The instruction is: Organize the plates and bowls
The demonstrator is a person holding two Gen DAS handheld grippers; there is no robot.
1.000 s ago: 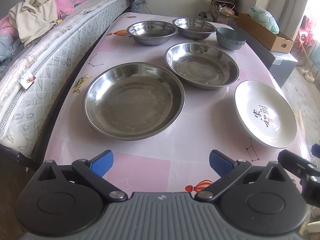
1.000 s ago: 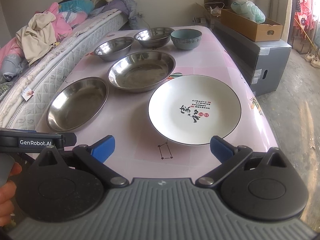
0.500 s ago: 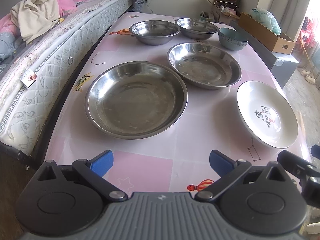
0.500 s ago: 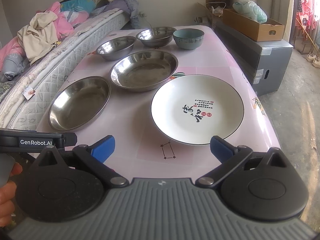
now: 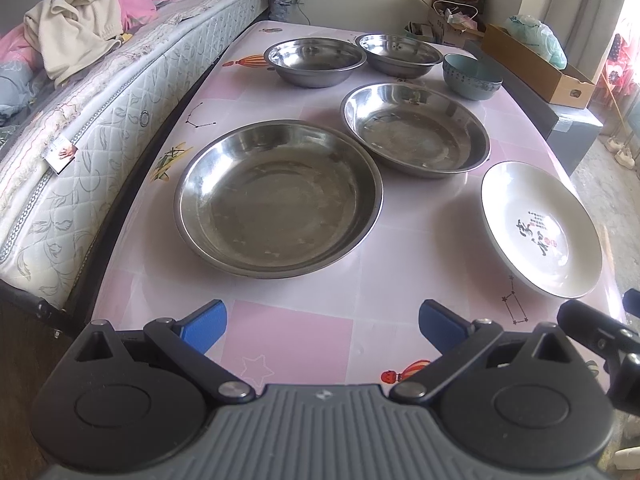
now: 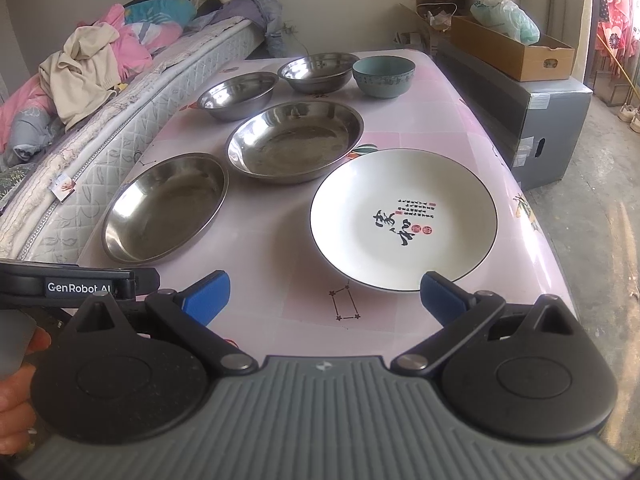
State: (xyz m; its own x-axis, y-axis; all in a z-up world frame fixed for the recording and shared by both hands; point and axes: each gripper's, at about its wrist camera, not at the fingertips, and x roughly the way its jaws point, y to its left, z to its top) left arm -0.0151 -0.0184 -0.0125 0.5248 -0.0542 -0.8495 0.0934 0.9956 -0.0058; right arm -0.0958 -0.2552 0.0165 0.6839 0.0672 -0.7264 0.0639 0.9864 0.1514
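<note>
On the pink table [image 5: 304, 336] lie two wide steel plates, one near [image 5: 278, 196] [image 6: 166, 206] and one farther [image 5: 416, 130] [image 6: 296, 140]. Behind them stand two steel bowls [image 5: 316, 60] [image 5: 402, 54] and a teal bowl [image 5: 472, 76] [image 6: 383, 76]. A white plate with black writing [image 5: 540, 228] [image 6: 404, 218] rests at the right. My left gripper [image 5: 322, 322] is open, hovering just short of the near steel plate. Open too, my right gripper [image 6: 324, 298] hangs at the white plate's near rim, its right fingertip [image 6: 436, 294] overlapping that rim.
A mattress [image 5: 100, 120] piled with clothes runs along the table's left side. A cardboard box [image 6: 512, 52] sits on a grey cabinet [image 6: 532, 120] to the right. A hand [image 6: 16, 392] holds the left gripper's handle at the lower left of the right wrist view.
Both grippers have crept forward over the table; the plates look slightly nearer. Both stay open, and nothing on the table has moved.
</note>
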